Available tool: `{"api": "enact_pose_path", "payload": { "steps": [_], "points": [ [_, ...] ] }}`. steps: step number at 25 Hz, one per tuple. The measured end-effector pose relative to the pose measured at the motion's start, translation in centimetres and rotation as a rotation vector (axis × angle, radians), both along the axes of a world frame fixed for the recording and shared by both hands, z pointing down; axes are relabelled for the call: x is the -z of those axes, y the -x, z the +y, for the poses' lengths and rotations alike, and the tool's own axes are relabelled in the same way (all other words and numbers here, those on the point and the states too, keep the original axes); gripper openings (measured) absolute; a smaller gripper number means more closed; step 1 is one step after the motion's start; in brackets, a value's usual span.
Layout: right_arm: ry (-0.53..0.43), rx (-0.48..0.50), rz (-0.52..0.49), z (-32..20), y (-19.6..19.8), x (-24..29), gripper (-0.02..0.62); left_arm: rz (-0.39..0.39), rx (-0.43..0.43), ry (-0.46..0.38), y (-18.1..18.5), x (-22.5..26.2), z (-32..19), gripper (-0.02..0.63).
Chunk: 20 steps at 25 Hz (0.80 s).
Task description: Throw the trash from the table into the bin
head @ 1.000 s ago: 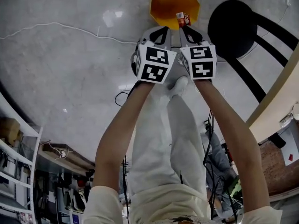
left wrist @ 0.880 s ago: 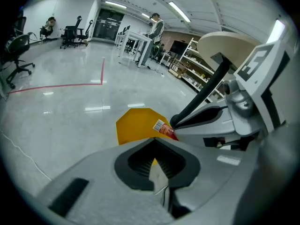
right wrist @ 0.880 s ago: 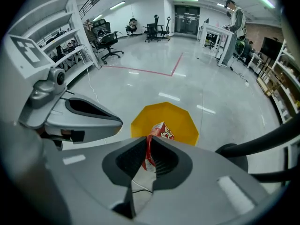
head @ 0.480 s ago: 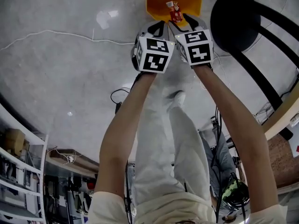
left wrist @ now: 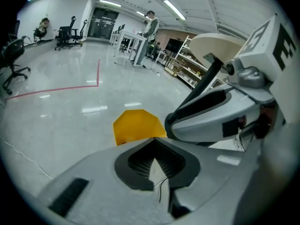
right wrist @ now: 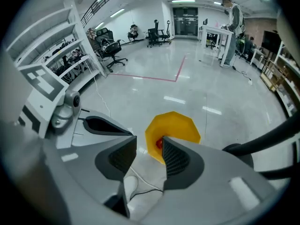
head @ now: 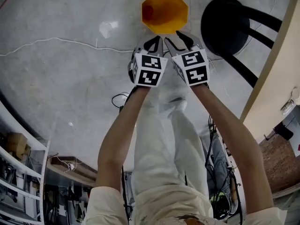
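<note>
While both grippers hung over the grey floor in the head view, the small red wrapper lay inside the yellow octagonal plastic bin, by its left wall. A second earlier it was pinched in the right gripper over the bin's rim. Half a second earlier it was already loose over the opening. Right gripper's jaws had just been opening, with nothing between them. Left gripper sat just beside it, jaws together. Black round stool stood right of the bin, with the pale table edge further right.

Left gripper view: jaws met at the tips, empty, and the bin stood on the floor beyond them.

Right gripper view: jaws stood apart with a clear gap. The bin showed through it, wrapper inside, well apart from the pads.
</note>
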State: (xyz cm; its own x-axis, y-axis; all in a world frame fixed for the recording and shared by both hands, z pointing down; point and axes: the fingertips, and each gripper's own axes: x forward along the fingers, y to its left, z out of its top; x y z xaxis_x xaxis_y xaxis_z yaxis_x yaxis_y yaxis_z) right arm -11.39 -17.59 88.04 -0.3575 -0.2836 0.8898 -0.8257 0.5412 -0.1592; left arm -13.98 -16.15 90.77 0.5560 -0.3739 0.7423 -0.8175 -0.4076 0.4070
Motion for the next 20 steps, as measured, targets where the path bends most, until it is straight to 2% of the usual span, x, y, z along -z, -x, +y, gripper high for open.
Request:
{"api": "enact_pose_path", "payload": {
  "steps": [5, 7, 11, 17, 20],
  "points": [
    [-0.044, -0.129, -0.089, 0.6, 0.3, 9.6, 0.061, 0.026, 0.054, -0.011, 1.7, 6.9, 0.4, 0.006],
    [-0.083, -0.126, -0.121, 1.4, 0.5, 13.7, 0.008, 0.042, 0.075, -0.029, 1.8, 9.5, 0.4, 0.006],
    [-0.161, -0.034, -0.163, 3.9, 0.8, 20.6, 0.008, 0.069, 0.09, -0.068, 1.9, 15.5, 1.5, 0.006],
    [-0.237, -0.04, -0.257, 5.2, -0.6, 28.9, 0.008, 0.042, 0.088, -0.184, 2.6, 25.4, 3.4, 0.006],
    [-0.29, -0.027, -0.307, 6.5, -1.5, 33.7, 0.008, 0.045, 0.106, -0.205, 2.1, 29.5, 5.9, 0.006]
  ]
}}
